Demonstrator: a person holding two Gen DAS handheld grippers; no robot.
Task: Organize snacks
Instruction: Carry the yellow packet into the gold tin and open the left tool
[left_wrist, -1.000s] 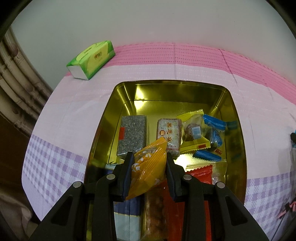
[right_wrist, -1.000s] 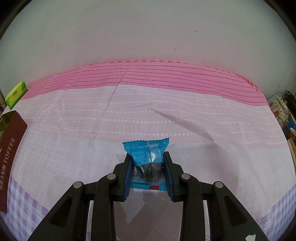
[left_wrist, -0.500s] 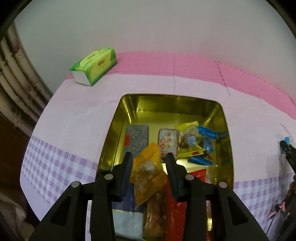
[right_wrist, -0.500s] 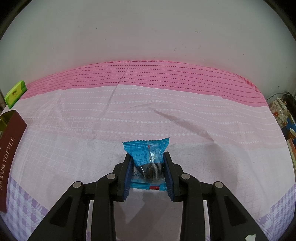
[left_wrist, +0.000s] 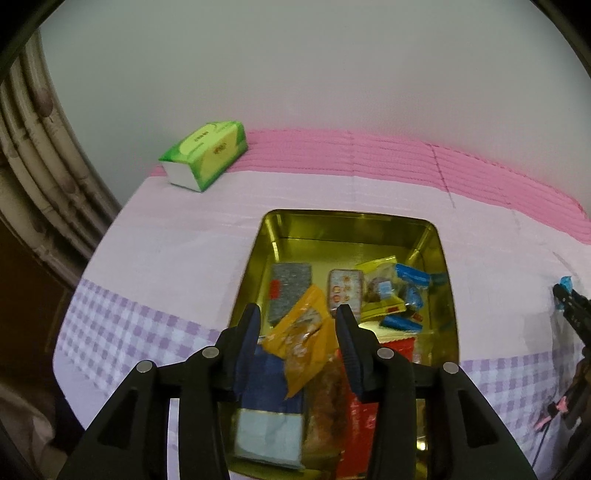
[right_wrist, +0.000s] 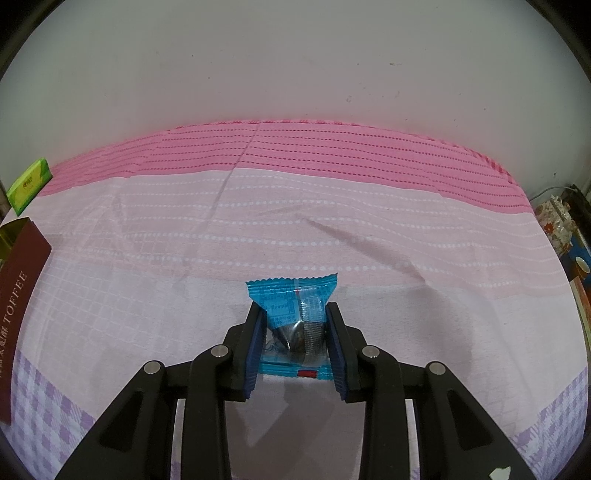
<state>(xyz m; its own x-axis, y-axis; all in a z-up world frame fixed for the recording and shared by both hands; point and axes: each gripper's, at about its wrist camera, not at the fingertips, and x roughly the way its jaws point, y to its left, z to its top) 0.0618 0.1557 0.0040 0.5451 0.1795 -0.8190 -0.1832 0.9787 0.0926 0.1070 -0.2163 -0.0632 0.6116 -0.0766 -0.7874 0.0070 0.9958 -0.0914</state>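
Two claws — left spread, right pinching candy.

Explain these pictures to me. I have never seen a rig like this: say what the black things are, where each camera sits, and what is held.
The black parts are two hand-held claws, each worked by a person, with a camera looking along its fingers. The left view shows the left claw open above a gold tin of snacks; an orange packet lies loose between its fingers. A green tissue pack sits on the pink cloth. The right view shows the right claw shut on a blue candy.
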